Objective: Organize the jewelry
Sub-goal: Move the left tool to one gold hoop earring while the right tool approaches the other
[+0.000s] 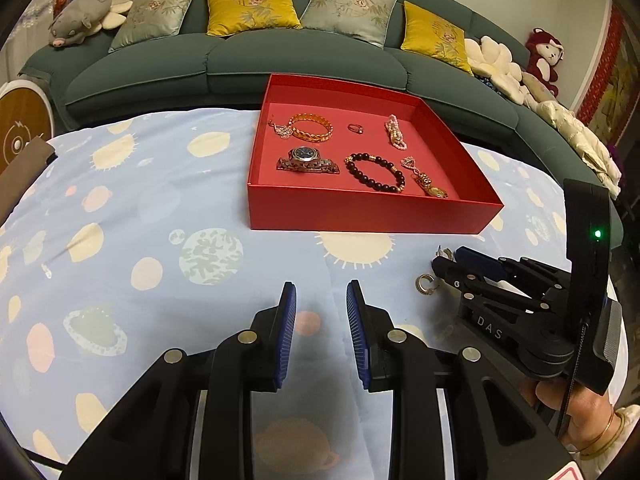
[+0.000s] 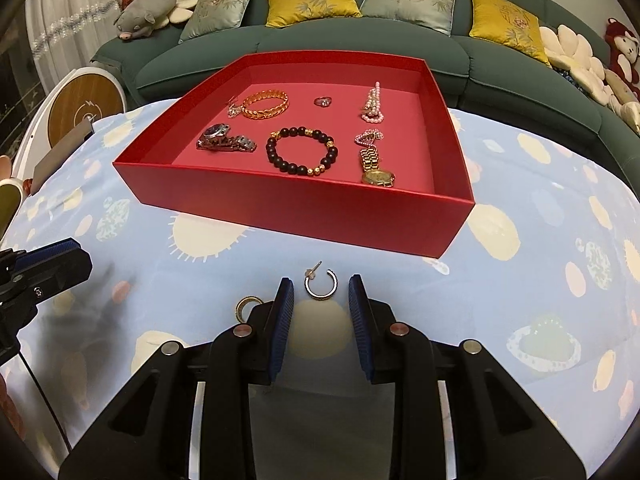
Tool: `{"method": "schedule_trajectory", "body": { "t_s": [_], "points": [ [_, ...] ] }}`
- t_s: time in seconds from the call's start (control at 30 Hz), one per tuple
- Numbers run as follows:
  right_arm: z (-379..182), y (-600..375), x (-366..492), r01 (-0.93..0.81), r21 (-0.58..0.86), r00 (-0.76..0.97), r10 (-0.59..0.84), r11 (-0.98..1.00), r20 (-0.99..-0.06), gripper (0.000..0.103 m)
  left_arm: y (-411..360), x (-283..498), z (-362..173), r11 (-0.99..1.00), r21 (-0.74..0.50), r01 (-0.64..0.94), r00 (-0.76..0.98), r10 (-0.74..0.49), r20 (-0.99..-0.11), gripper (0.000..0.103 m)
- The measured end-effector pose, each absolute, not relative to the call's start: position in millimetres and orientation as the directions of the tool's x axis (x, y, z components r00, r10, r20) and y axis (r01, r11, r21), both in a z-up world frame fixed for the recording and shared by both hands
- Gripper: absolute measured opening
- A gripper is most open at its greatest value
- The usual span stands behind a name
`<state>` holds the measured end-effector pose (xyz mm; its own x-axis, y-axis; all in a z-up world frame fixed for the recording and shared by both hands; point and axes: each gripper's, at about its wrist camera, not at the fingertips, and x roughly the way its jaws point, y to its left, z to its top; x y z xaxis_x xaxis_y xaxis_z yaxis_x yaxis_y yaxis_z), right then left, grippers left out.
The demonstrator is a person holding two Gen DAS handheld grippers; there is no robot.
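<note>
A red box [image 2: 304,208] on the table holds several pieces: a gold bangle [image 2: 266,103], a silver watch [image 2: 224,140], a dark bead bracelet [image 2: 302,151], a gold watch [image 2: 376,168], a pearl piece [image 2: 373,106] and a ring [image 2: 322,101]. The box also shows in the left wrist view [image 1: 360,214]. A silver hoop earring [image 2: 321,283] lies on the cloth between my right gripper's [image 2: 321,292] open fingers. A second gold hoop earring [image 2: 247,306] lies just left of it, also seen in the left wrist view [image 1: 426,283]. My left gripper [image 1: 321,300] is open and empty over the cloth.
The table has a light blue planet-print cloth [image 1: 160,240]. A green sofa [image 1: 280,52] with cushions stands behind it. A round white and wood object [image 2: 86,108] is at the far left. The right gripper body [image 1: 520,304] shows in the left wrist view.
</note>
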<state>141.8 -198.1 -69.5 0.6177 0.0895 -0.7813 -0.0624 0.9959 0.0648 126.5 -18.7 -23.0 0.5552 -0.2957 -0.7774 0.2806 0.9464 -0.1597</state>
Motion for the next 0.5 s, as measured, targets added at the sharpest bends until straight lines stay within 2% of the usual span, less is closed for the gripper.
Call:
{"method": "schedule_trajectory", "body": {
  "t_s": [0.13,0.2,0.23,0.33,0.5],
  "points": [
    [-69,-197,142,-0.065,0.055,0.619,0.084,0.996,-0.781,0.024,-21,127,-24,0.945,-0.161,0.286,0.552,-0.300,-0.778,0.025],
    [-68,-197,142,-0.068,0.057,0.614,0.087,0.996,-0.784,0.016,-23,127,-25,0.942,-0.162,0.294,0.548,-0.305,-0.779,0.025],
    [-67,-198,141,-0.065,0.062,0.611,0.089,0.996,-0.786,0.016,-24,128,-26,0.939,-0.165,0.301,0.544,-0.311,-0.780,0.026],
    [-61,-204,136,-0.050,0.087,0.609,0.100,0.995,-0.787,0.016,-34,128,-28,0.933,-0.162,0.321,0.534,-0.320,-0.782,0.035],
    [-46,-218,119,-0.024,0.123,0.624,0.110,0.992,-0.773,0.016,-63,130,-35,0.919,-0.138,0.370,0.530,-0.331,-0.781,0.043]
  ]
}}
